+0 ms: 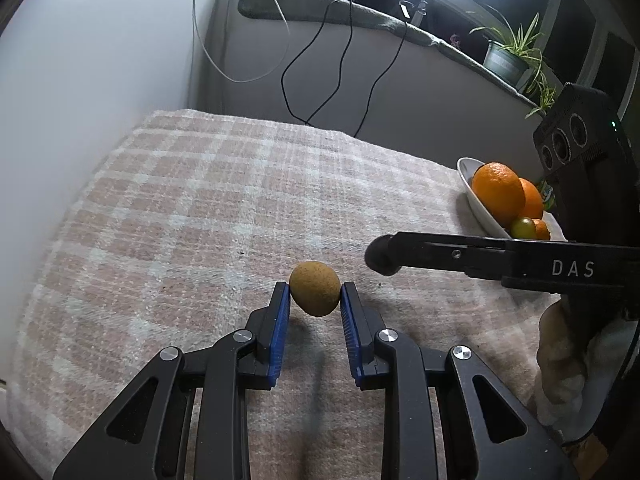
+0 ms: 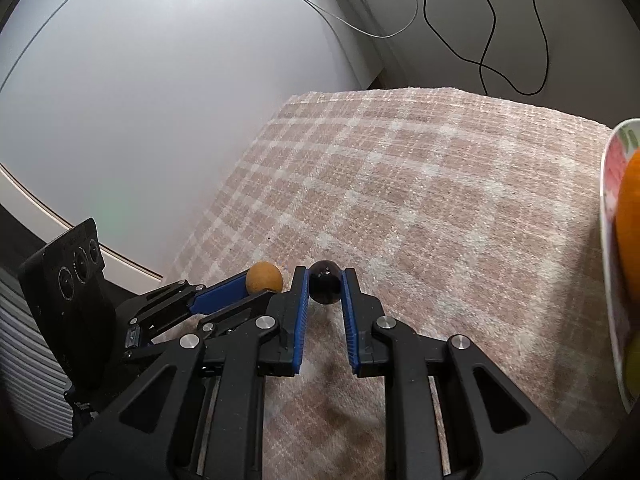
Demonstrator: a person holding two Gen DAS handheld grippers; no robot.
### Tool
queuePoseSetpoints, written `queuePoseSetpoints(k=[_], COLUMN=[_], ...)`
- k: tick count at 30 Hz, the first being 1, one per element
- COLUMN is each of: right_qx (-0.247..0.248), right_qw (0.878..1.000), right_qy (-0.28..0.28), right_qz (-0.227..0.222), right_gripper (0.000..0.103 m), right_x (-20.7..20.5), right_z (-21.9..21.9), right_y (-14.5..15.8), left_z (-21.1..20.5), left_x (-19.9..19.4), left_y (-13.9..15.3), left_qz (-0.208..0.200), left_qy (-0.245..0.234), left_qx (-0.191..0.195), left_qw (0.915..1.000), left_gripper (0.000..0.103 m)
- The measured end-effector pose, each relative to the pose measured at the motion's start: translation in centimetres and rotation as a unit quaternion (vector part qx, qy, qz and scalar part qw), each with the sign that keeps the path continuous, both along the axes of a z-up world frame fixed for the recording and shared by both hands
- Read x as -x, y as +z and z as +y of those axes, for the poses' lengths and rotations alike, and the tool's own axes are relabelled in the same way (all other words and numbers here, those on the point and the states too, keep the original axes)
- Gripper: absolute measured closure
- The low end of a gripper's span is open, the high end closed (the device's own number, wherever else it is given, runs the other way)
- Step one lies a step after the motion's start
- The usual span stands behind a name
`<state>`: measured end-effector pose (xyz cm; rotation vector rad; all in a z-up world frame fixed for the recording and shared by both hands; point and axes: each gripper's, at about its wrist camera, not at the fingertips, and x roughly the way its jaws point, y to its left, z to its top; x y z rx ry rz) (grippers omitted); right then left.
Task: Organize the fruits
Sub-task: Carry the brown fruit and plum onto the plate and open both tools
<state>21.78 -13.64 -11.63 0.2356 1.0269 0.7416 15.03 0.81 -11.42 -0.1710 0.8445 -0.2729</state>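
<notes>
- A brown kiwi (image 1: 315, 294) was gripped by the left claw (image 1: 315, 300).
- A dark plum (image 2: 325, 282) was clamped in the right claw (image 2: 325, 286).
- "DAS" (image 1: 573, 268) was read on the right claw.

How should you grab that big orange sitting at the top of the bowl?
Judging by its shape, grip the big orange across its widest middle, coming from above. It sits highest in the white bowl, with the rim and the smaller fruits crowding its lower sides, so only the top is free.

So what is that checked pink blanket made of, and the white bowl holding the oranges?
The checked pink blanket looks like soft woven fabric: fuzzy, matte, threads visible. The white bowl holding the oranges seems glazed ceramic, smooth and slightly shiny, though plastic is possible.
</notes>
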Motion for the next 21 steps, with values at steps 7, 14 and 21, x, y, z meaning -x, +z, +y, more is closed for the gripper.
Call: queuePoseSetpoints(k=[7, 14, 21], right_qx=[-0.014, -0.016, -0.016], right_qw=[0.999, 0.996, 0.990], right_qy=[-0.021, -0.062, -0.116], right_qz=[-0.023, -0.053, -0.075], right_gripper=[0.086, 0.086, 0.086], right_x=[0.9, 1.9, 2.6], right_z=[-3.1, -8.8, -15.1], right_y=[2.6, 4.8, 6.4], left_z=[-1.5, -5.1, -9.0], left_x=[0.3, 0.0, -0.3], left_y=[1.7, 2.6, 3.8], left_qz=[-0.016, -0.026, -0.037], left_qy=[-0.017, -0.052, -0.088], left_qx=[0.005, 0.014, 0.020], left_qw=[0.9997, 0.9982, 0.9952], left_gripper=[0.079, 0.079, 0.079])
